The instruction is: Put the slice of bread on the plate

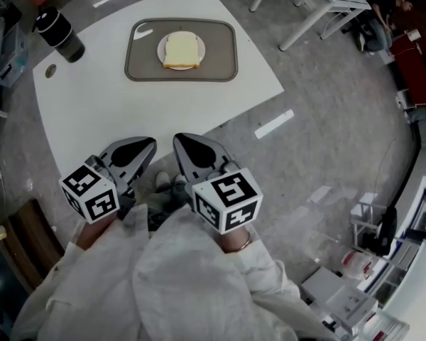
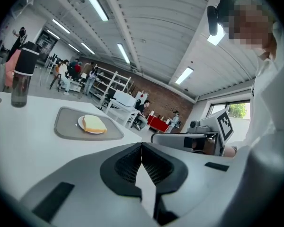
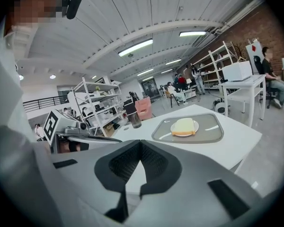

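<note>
Head view: a white table (image 1: pixel 128 112) carries a grey tray (image 1: pixel 220 54). A white plate (image 1: pixel 201 48) lies at the centre of the tray, and the slice of bread (image 1: pixel 180 50) lies flat on the plate. A dark bottle (image 1: pixel 57 33) stands upright near the far left corner of the table, well apart from the tray. The left gripper (image 1: pixel 152 143) and right gripper (image 1: pixel 178 138) are held side by side close to the person's body, off the near table edge and above the floor, well apart from the bread. Only this view shows the white sleeves (image 1: pixel 199 275) and the pale strip on the floor (image 1: pixel 274 123).

Left gripper view: the jaws are pressed together at their tips, with nothing between them. The right gripper's marker cube (image 2: pixel 226 125) appears at the right edge.

Right gripper view: the jaws likewise meet at the tips and are empty. Only the two gripper views show the ceiling lights (image 3: pixel 135 47), the shelving (image 3: pixel 97 103) and the seated people in the background.
</note>
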Available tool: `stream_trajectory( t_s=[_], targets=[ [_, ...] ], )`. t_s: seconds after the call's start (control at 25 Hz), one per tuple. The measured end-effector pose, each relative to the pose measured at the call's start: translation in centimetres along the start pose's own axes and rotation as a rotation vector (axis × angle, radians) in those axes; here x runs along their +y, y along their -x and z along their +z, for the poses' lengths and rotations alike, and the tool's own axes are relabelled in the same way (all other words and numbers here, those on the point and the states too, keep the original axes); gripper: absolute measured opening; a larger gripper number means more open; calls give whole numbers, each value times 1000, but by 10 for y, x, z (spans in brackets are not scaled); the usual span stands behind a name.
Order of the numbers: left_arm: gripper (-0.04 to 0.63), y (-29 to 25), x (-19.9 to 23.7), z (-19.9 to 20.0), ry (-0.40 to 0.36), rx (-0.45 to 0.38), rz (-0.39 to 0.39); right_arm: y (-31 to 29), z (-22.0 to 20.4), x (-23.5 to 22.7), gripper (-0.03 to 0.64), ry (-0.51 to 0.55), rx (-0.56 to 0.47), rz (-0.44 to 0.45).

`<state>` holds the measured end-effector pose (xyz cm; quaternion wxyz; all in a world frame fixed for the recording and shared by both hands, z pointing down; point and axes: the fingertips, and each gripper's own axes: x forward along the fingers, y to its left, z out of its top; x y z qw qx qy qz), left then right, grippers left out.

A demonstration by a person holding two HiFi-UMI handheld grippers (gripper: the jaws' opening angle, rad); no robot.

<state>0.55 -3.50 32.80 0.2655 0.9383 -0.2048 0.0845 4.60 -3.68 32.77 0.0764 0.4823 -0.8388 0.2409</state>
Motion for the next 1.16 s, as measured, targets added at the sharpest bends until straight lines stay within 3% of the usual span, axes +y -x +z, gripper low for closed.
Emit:
stream_trajectory(
  t_s=[0.76, 1.16],
  targets=[
    [9, 6, -2, -2, 9, 2, 12, -3, 0, 12, 15, 79, 20, 21],
    [9, 4, -6, -9, 19, 40, -12, 4, -6, 2, 15, 45, 38, -13]
  ],
)
